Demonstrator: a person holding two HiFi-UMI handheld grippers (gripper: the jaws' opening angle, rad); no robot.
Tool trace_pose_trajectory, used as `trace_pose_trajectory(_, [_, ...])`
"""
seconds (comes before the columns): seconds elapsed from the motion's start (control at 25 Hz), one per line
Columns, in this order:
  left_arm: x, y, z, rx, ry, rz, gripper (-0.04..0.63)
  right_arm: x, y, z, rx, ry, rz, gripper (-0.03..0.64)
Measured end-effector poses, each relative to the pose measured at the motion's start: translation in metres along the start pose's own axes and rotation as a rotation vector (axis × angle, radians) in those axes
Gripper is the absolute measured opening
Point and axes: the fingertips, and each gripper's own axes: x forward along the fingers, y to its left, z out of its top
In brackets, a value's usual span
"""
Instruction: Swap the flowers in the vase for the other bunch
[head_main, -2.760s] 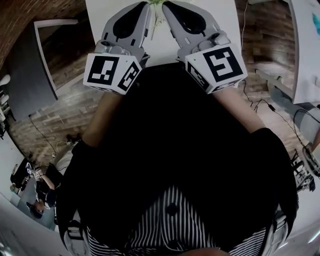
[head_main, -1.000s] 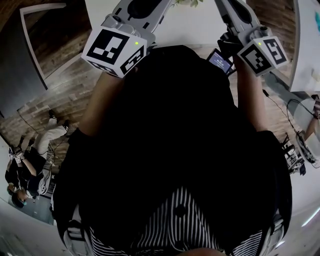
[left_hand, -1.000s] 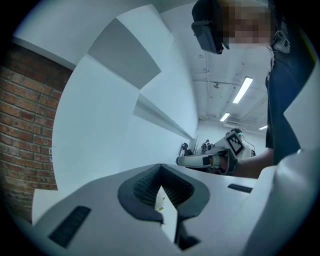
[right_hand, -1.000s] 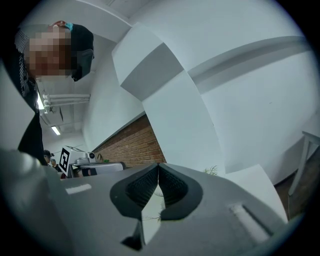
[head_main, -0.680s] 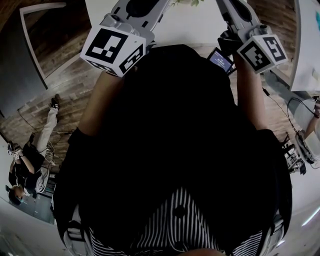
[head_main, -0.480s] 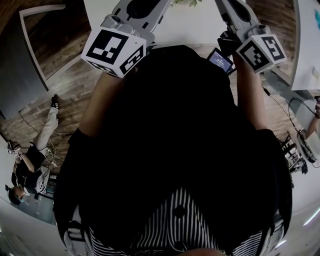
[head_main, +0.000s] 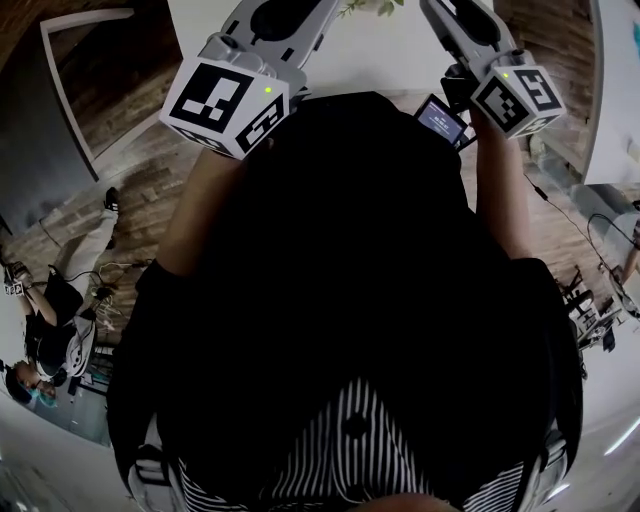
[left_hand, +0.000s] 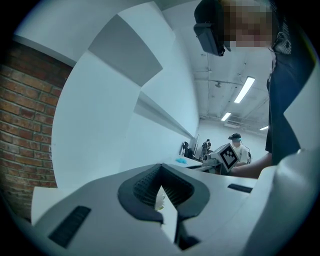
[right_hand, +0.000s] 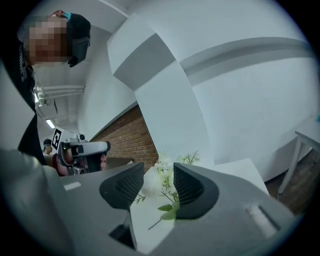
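Head view: your left gripper (head_main: 285, 18) and your right gripper (head_main: 468, 25) both reach forward over the near edge of the white table (head_main: 400, 50); their tips are cut off by the top of the frame; a green sprig (head_main: 372, 6) shows between them at that edge; your own body fills the rest, and no vase appears.

Left gripper view: your jaws are drawn together and meet at their tips; nothing is plainly clamped; a small pale frilled bit (left_hand: 159, 200) shows in the slit behind the tips, too small to tell whether it lies on the table or is caught there; beyond are only a wall and a far room.

Right gripper view: your jaws stand apart and have just been opening; the bunch of white flowers (right_hand: 162, 175) sits in the gap, lying on the table with its leafy stem toward you; one green leaf lies just beside the right-hand pad, yet neither pad presses on the stem.

Progress, as a judgement: you seem to be setting this bunch down on the table; since no view shows the vase, you cannot tell whether this is the old bunch or the new one; at best the removal is done; placing the other bunch into the vase is likely still ahead of you.
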Motion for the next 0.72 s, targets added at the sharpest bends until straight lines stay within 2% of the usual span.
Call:
trace_pose_trajectory(0.2, [-0.019, -0.002, 0.005, 0.002, -0.009, 0.040, 0.005, 0.000, 0.007, -0.014, -0.022, 0.043, 0.026, 0.244])
trace_pose_trajectory(0.72, [-0.043, -0.006, 0.003, -0.006, -0.029, 0.168, 0.005, 0.003, -0.009, -0.063, -0.050, 0.173, 0.100, 0.332])
